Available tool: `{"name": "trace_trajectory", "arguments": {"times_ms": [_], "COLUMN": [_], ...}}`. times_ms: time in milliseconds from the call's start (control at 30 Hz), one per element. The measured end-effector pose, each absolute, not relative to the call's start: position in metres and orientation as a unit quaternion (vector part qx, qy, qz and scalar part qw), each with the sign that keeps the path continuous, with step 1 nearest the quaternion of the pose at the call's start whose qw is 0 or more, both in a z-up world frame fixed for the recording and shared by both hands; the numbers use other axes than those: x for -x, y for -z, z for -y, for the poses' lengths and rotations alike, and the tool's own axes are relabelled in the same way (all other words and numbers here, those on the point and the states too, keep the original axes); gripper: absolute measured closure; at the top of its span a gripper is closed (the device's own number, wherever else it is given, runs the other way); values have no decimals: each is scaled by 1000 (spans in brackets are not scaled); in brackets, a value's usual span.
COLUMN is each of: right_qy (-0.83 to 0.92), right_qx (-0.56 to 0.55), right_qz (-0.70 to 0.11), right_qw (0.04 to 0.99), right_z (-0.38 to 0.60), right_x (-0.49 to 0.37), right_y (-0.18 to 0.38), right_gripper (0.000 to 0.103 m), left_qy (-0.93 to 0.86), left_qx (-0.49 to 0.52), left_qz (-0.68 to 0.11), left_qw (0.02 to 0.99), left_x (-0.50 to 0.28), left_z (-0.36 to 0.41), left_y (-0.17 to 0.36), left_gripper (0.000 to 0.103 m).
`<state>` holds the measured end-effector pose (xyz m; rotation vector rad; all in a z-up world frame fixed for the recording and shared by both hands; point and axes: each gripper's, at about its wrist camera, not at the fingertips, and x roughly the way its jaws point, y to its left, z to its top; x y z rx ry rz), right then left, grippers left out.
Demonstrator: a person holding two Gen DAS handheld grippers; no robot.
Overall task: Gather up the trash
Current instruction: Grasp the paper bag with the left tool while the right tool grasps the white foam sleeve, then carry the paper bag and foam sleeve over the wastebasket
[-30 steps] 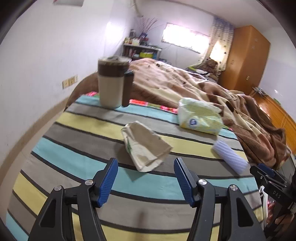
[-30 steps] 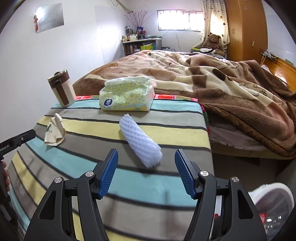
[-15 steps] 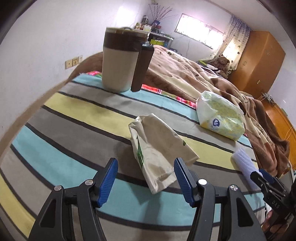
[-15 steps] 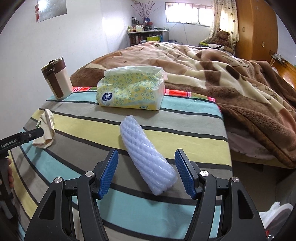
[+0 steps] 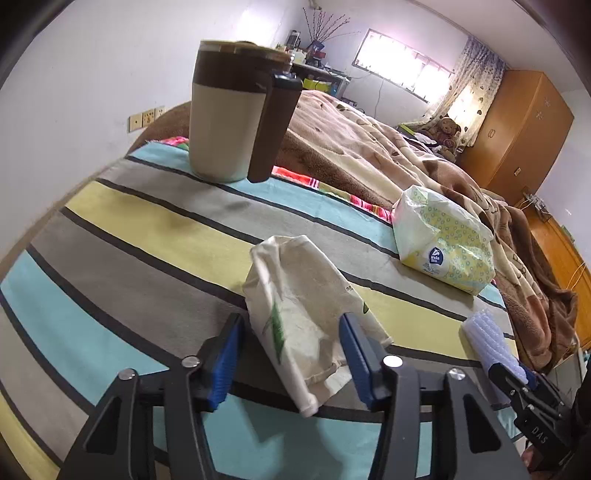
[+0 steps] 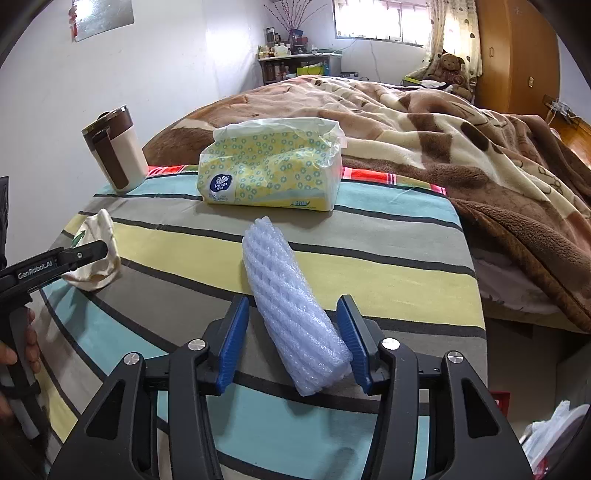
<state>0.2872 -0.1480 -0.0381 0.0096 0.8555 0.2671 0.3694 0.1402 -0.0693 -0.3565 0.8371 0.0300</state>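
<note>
Left wrist view: striped cover (image 5: pixel 147 229) in teal, yellow and grey bands spread flat over the near end of a bed, with a brown and cream blanket (image 5: pixel 369 147) rumpled beyond it. On the stripes, a cream and brown mug (image 5: pixel 221 122) standing upright at the far edge, a yellow tissue pack (image 5: pixel 443 240) to its right, and a crumpled paper bag (image 5: pixel 299 302) nearest the lens. White walls, wall sockets (image 5: pixel 146 118) behind the mug, a bright window (image 5: pixel 402 62) with curtains, a wooden wardrobe (image 5: pixel 524 129) at far right.

Left gripper (image 5: pixel 291 321) partly open, jaws having just been closing, the paper bag lying between them. Right-hand pad against the bag's side, a thin strip of cover visible at the other pad; no firm clamp to be seen.

Right gripper (image 6: pixel 293 306) likewise partly open and just been closing, straddling a white foam net sleeve (image 6: pixel 280 273) that lies on the cover below the tissue pack. One pad at the sleeve's edge, a narrow gap at the other.

Seen only from the right wrist: a hand (image 6: pixel 18 350) on the left tool's grip, a cluttered shelf (image 6: pixel 295 62) under the window, a silver sheet (image 6: pixel 101 16) on the wall, a white plastic bag (image 6: pixel 554 432) low beside the bed. Teddy bear (image 6: pixel 448 62) far clearer there. Sockets visible only from the left wrist, with just the tip of the other gripper and part of the sleeve at lower right.
</note>
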Motion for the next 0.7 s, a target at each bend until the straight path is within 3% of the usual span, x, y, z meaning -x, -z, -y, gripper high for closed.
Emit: {"name": "trace_trajectory", "arguments": {"times_ms": [100,200,367,700], "right_qy": [-129,-127,-131,-120], "right_qx": [-11,-18,-23,-46], "right_qz": [-414,-413,-411,-391], "right_qw": [901,901,902,911], "right_z": [151,153,154,167], "right_x": [-288,-287,-284,-263], "right_y": [38,39,38,26], "right_gripper": [65,72,75,78], "left_qy": [-11,-8,-4,13], "left_qx": [172,172,158,127], "left_qz": [-405,-403,-394,-385], "left_qw": [898,899,905,914], "left_x": [-372,-372,-366,-338], "left_z": [-138,-137,-131,-110], "left_y": [70,70,63,48], "left_gripper": [68,71,80,86]}}
